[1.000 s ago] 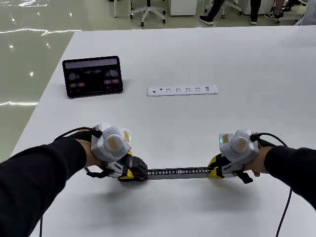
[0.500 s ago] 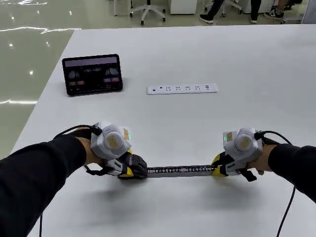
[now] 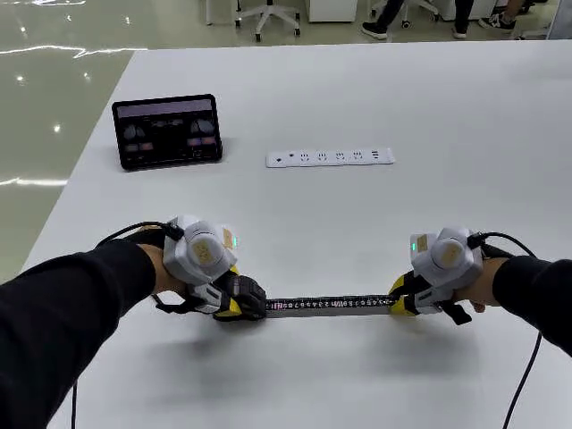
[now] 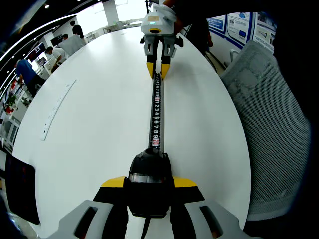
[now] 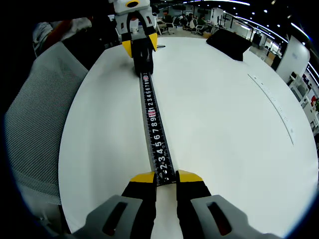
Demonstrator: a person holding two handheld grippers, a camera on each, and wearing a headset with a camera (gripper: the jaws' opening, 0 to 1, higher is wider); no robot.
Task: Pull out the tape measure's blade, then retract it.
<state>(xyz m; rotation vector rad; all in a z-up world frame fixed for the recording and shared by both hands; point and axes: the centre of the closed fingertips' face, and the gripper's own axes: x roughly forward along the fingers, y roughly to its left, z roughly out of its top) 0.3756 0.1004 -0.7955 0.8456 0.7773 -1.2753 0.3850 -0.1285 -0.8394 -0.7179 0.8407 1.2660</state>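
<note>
L gripper (image 4: 149, 182) clamps black plastic tape-measure case (image 4: 149, 167). R gripper (image 5: 166, 178) pinches end of its black numbered blade (image 5: 151, 117), extended betw. both.

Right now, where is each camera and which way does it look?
Head view: on the person's head, looking down at the table; sleeves show.
Left gripper view: on the left gripper, facing the right gripper; jaws clamp the case.
Right gripper view: on that gripper, facing back at the left; jaws pinch the blade.
Both share the blade.
</note>
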